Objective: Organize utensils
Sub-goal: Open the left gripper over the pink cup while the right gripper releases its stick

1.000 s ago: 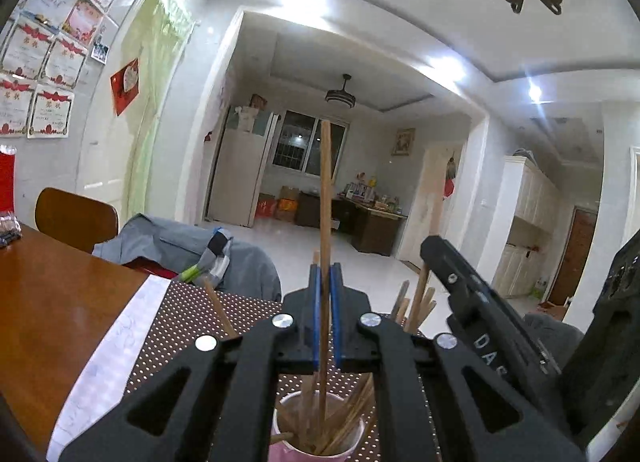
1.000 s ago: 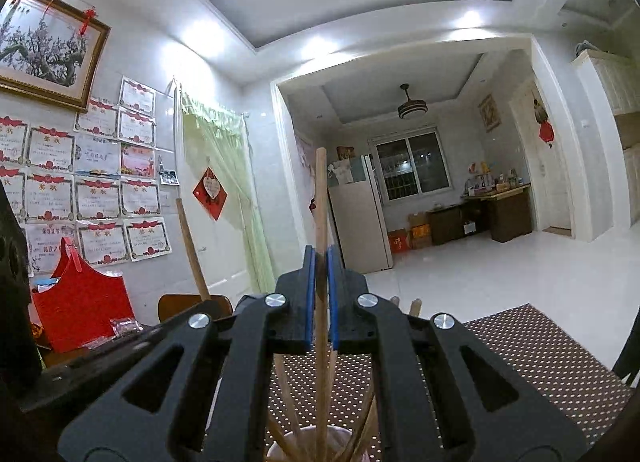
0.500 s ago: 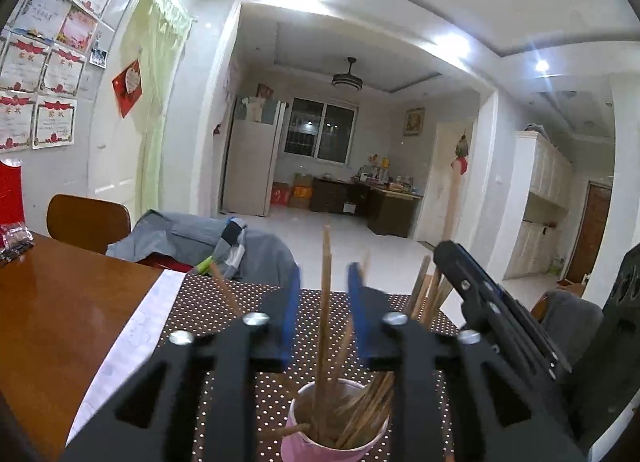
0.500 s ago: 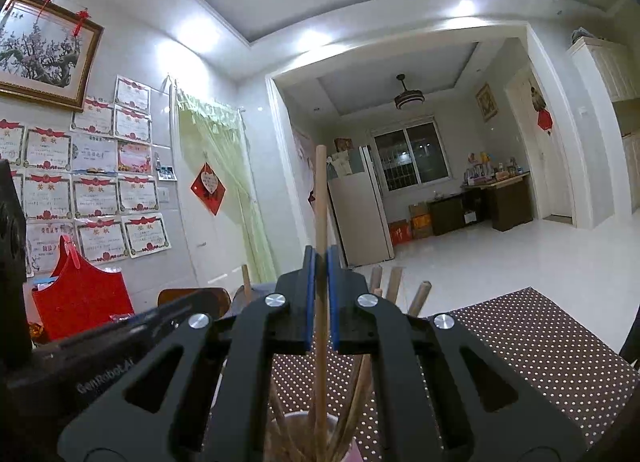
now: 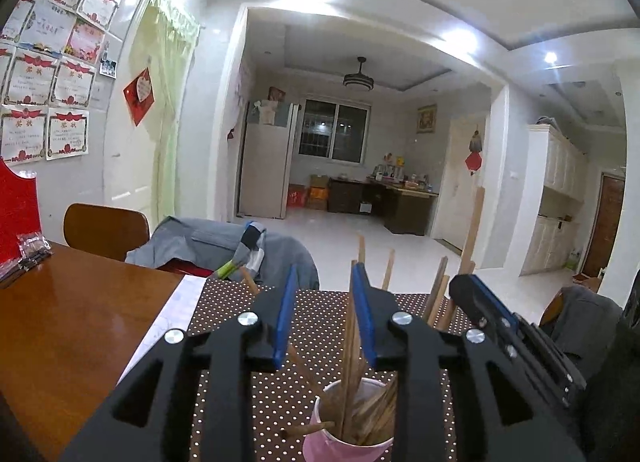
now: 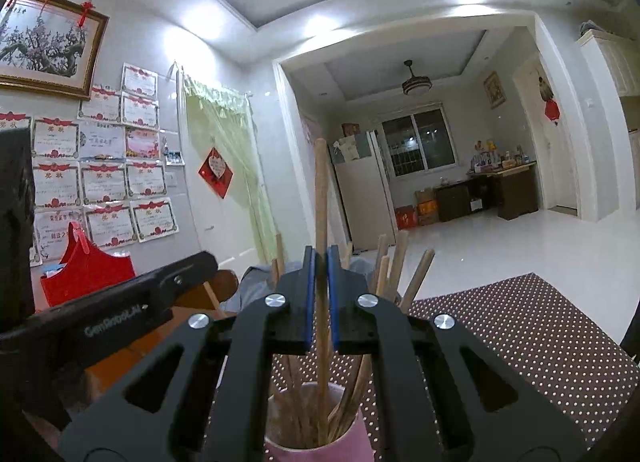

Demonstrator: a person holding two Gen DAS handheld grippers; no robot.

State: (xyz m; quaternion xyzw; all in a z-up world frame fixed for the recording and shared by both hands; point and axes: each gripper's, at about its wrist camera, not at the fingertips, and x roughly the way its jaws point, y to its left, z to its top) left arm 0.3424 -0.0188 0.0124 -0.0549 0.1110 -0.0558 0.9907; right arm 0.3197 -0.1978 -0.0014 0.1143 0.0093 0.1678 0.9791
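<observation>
The left gripper (image 5: 325,316) has just been opening; its blue pads stand apart around loose chopsticks (image 5: 349,358). At bottom centre, a pink cup (image 6: 320,444) holds them on a dotted mat (image 6: 532,334). The right gripper (image 6: 320,294) pinches one upright chopstick (image 6: 321,198).

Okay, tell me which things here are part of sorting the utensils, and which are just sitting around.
Part of the job:
- wooden chopsticks standing in the pink cup
- single wooden chopstick clamped upright in the right gripper
- left gripper, jaws just opened, gripping nothing

Just lying about:
- grey jacket over a chair
- red paper bag
- brown dotted placemat
- brown wooden table
</observation>
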